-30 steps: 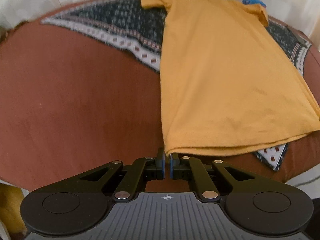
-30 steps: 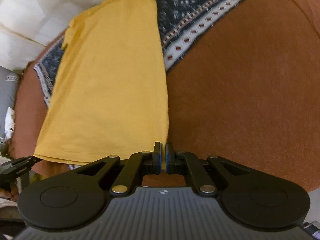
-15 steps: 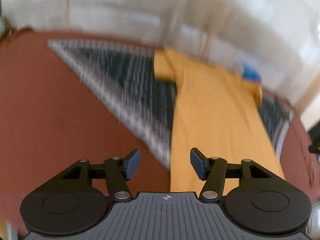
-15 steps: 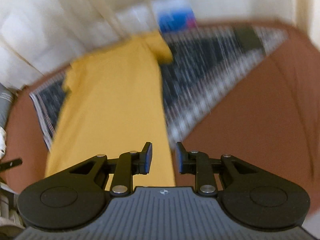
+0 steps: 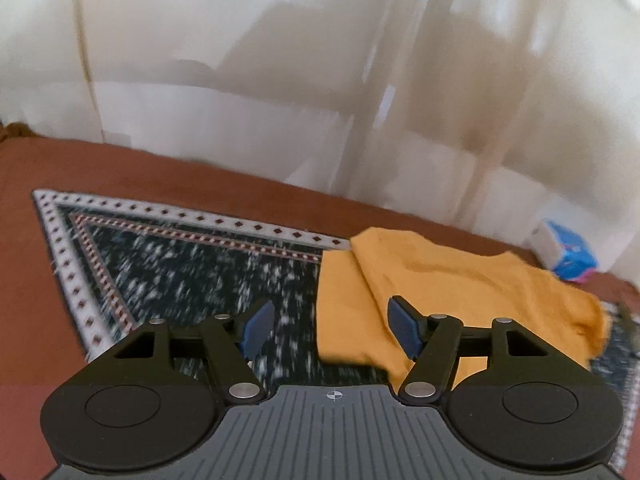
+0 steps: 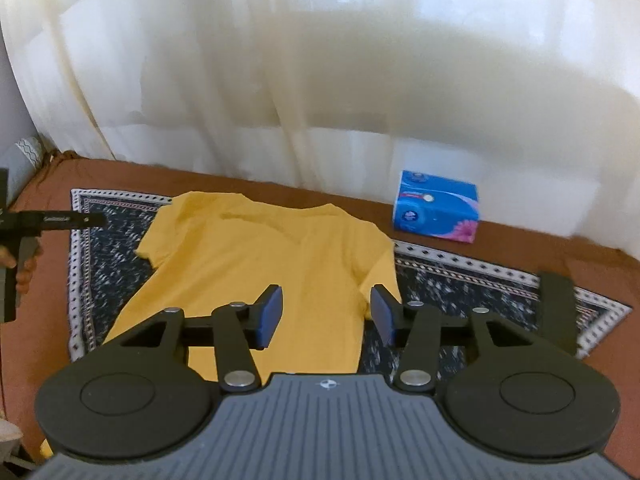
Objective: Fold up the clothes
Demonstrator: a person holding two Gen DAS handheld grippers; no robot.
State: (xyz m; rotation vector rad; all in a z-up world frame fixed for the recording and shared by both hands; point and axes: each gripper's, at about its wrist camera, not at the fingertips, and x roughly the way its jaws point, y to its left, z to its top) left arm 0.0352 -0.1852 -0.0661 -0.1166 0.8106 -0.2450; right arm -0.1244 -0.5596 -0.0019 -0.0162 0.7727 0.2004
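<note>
A yellow T-shirt (image 6: 260,264) lies flat on a dark patterned mat (image 6: 100,248), sleeves and neck toward the curtain. In the left wrist view the shirt (image 5: 460,292) sits to the right on the mat (image 5: 168,276). My left gripper (image 5: 332,326) is open and empty, above the shirt's left edge near a sleeve. My right gripper (image 6: 326,314) is open and empty, above the shirt's right side near the other sleeve. The left gripper's tool shows at the left edge of the right wrist view (image 6: 48,220).
The mat lies on a rust-brown bed cover (image 5: 60,160). A blue tissue box (image 6: 436,206) stands at the back by the white curtain (image 6: 320,80); it also shows in the left wrist view (image 5: 568,256). A black strap (image 6: 558,312) lies on the mat's right side.
Both grippers were shut at the shirt's bottom hem a second ago. They have opened, let go of it and moved up along the shirt toward the sleeves.
</note>
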